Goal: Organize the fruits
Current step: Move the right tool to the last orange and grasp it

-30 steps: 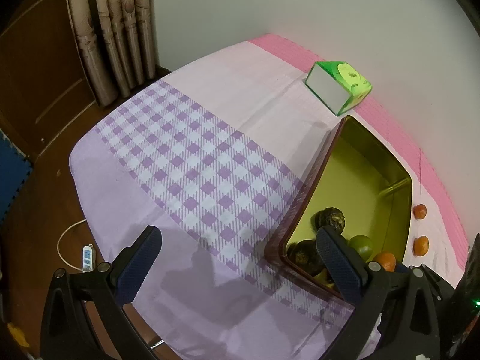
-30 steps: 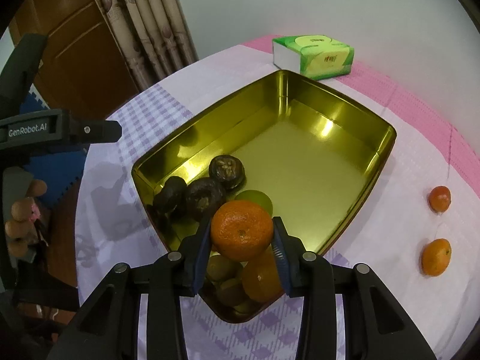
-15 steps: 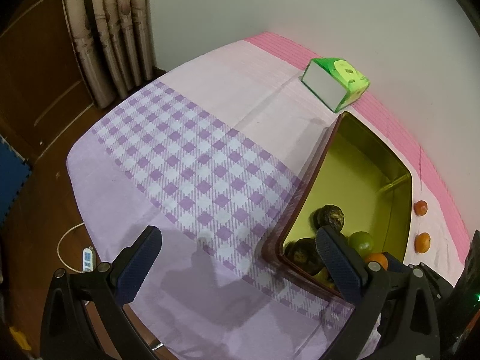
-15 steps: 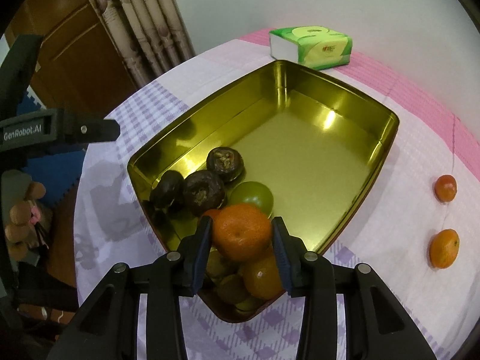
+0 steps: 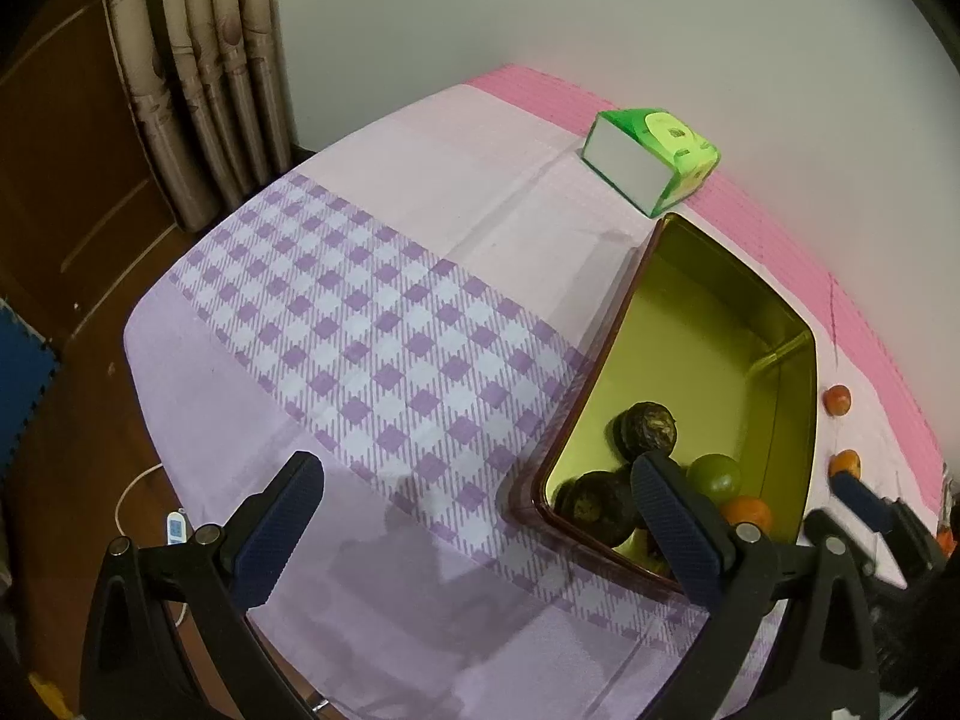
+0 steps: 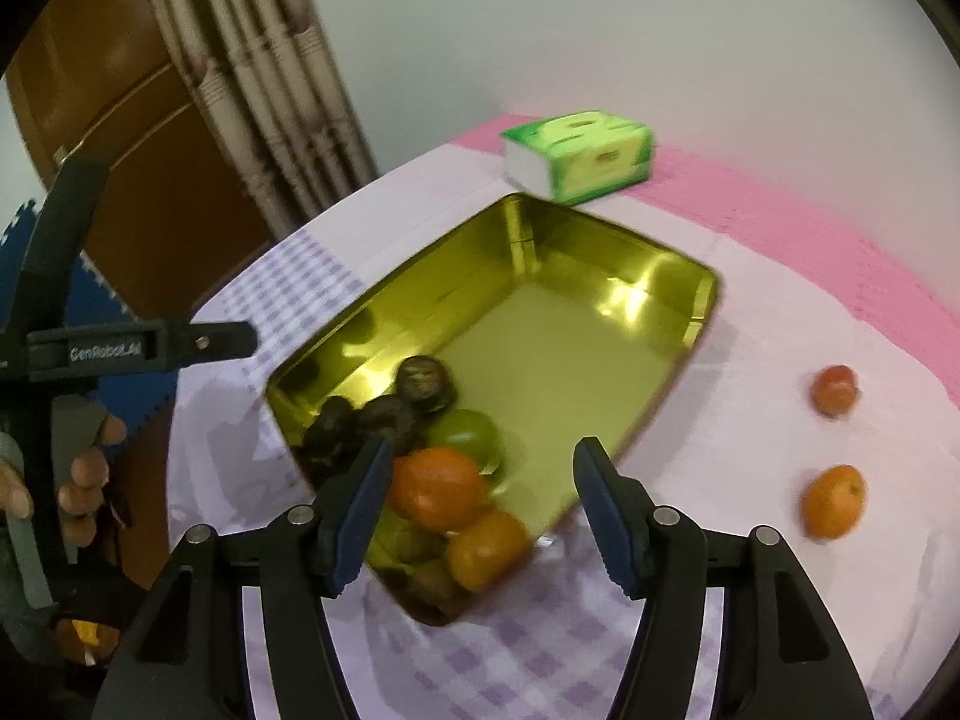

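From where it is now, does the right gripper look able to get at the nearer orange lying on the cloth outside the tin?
Probably yes. The right gripper has just been opening, its jaws empty above the tin. The nearer orange lies alone on bare cloth to its right, nothing between them.

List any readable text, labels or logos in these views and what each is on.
"GenRobot.AI": white lettering on the black crossbar of the left tool, right wrist view.
Tissue pack: a small printed mark on its front face, too blurred to read.
Tissue pack top in the left wrist view: a round logo, too small to read.
Nothing else carries text.
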`<state>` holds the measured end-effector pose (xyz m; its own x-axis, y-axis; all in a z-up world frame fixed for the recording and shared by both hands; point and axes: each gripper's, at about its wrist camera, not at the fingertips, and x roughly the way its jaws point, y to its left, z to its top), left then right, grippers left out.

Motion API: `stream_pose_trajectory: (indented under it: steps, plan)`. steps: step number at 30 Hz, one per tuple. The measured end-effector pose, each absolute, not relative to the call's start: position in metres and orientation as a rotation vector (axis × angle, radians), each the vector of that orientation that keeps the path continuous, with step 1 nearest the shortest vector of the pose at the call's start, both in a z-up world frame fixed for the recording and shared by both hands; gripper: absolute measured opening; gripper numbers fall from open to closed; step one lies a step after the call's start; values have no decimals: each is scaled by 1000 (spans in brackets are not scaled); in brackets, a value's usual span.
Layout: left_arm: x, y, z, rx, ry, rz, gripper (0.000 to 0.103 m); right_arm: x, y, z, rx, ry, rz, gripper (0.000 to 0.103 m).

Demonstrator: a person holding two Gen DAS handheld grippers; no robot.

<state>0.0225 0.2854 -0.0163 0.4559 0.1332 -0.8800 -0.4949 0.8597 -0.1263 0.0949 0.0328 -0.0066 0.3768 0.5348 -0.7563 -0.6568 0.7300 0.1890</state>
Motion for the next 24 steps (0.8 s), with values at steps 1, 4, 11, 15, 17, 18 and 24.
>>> stream_pose_trajectory:
  steps: [1, 4, 11, 15, 17, 18, 24]
  plan:
    - [23, 285, -17, -392, 1033, 401, 102, 99, 26, -6, -144, 902, 749, 64]
    - [23, 283, -18, -389, 1041, 403, 102, 107, 3, -6, -121, 886, 683, 64]
    - [25, 280, -19, -371, 1045, 401, 102, 130, -46, -18, -113, 871, 488, 65]
    - [26, 279, -21, -364, 1053, 401, 102, 147, -70, -34, -89, 890, 396, 65]
    - [26, 278, -21, -360, 1053, 400, 102, 156, -76, -44, -92, 907, 357, 65]
    - [27, 278, -22, -359, 1054, 399, 102, 160, -78, -49, -97, 914, 349, 65]
    - [28, 277, -25, -353, 1065, 401, 102, 177, -79, -66, -116, 918, 314, 65]
